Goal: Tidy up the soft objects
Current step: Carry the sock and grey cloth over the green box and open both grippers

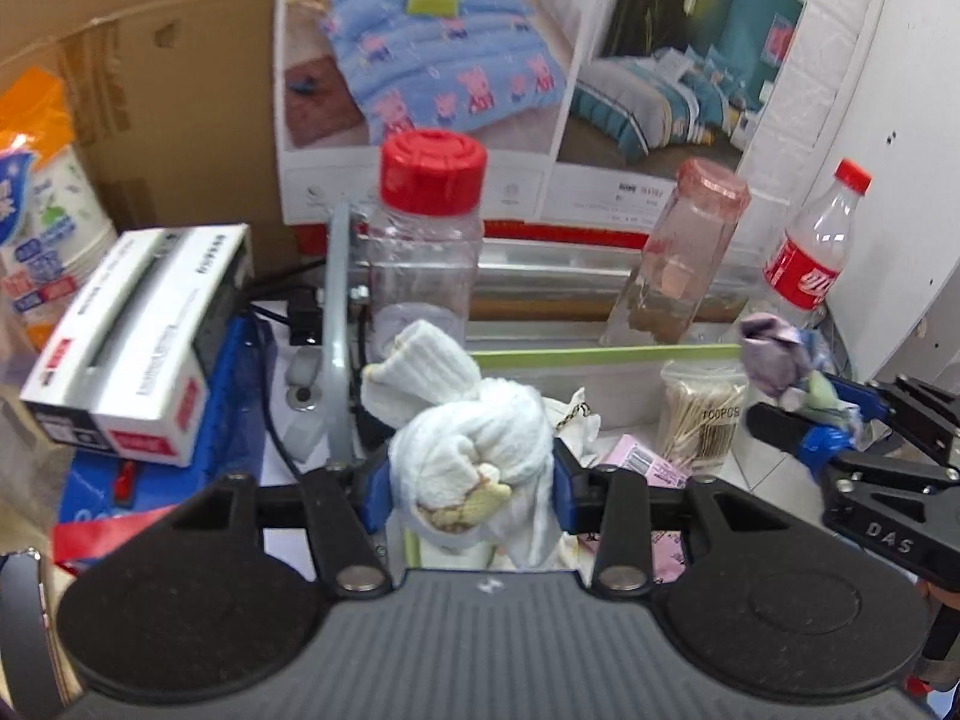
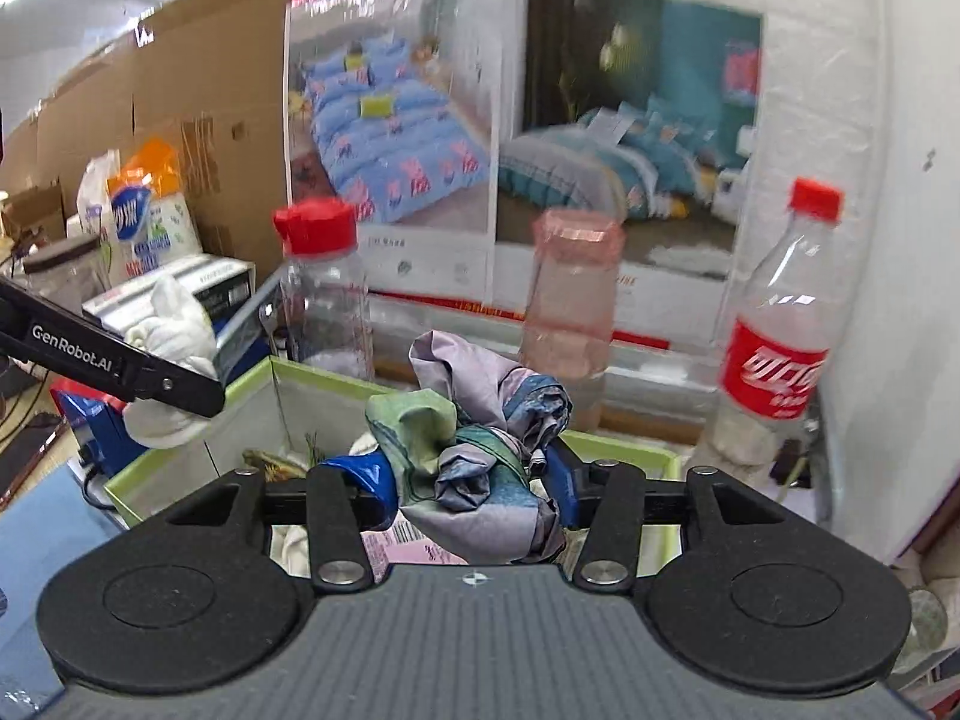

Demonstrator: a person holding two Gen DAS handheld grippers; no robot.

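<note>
Your left tongs (image 1: 474, 480) are clamped on the white cloth bundle (image 1: 474, 444), held just above the left side of the green-rimmed box (image 2: 420, 387). Your right tongs (image 2: 474, 486) grip the patterned cloth (image 2: 480, 426) directly over the box's open middle, so the right hand is nearer: straight down.

Ahead of me stand a clear jar (image 1: 429, 240) with a red lid, a pink-capped jar (image 1: 684, 258) and a cola bottle (image 1: 813, 252), in a row before a bedding poster (image 1: 480, 60). A pack of cotton swabs (image 1: 699, 414) lies near them. To my left a white carton (image 1: 135, 342) rests on a blue box (image 1: 240, 420), tissue packs (image 1: 42, 210) and cardboard (image 1: 150, 60) behind.
</note>
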